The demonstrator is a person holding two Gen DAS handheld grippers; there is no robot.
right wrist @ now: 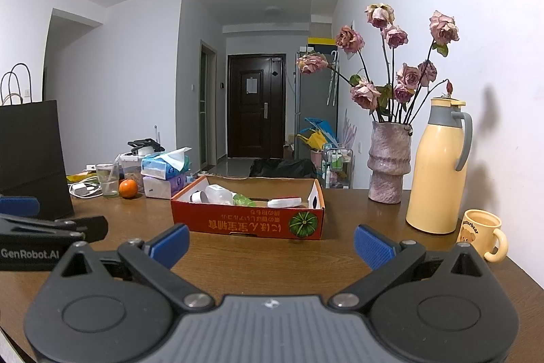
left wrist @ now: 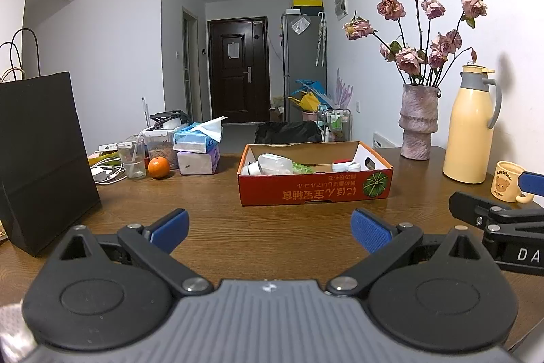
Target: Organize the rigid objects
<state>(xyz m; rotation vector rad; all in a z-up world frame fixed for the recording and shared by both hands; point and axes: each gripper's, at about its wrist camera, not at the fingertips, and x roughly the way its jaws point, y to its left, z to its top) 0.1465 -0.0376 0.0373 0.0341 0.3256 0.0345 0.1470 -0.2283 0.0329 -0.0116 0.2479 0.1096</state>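
While both tools hover: I hold the left gripper (left wrist: 270,232) and right gripper (right wrist: 271,245) low over the brown wood-grain table (left wrist: 289,227), side by side.
Tongs: both pairs spread wide, blue pads gripping nothing.
Task's thing: one shallow red cardboard box (left wrist: 316,189) sits mid-table ahead of both grippers; inside I see a white plastic bottle (left wrist: 272,163), something green and a red-and-white piece.
Count: one orange (left wrist: 158,167), one clear glass (left wrist: 131,159), two stacked tissue packs (left wrist: 197,152), one black paper bag (left wrist: 40,155).
Writing: "GenRobot.AI" on the left gripper's side; the cream bear mug (right wrist: 482,233) reads "Butterbear".
Around: pink ribbed vase of dried roses (right wrist: 389,162) and yellow thermos jug (right wrist: 438,165) stand right of the box.
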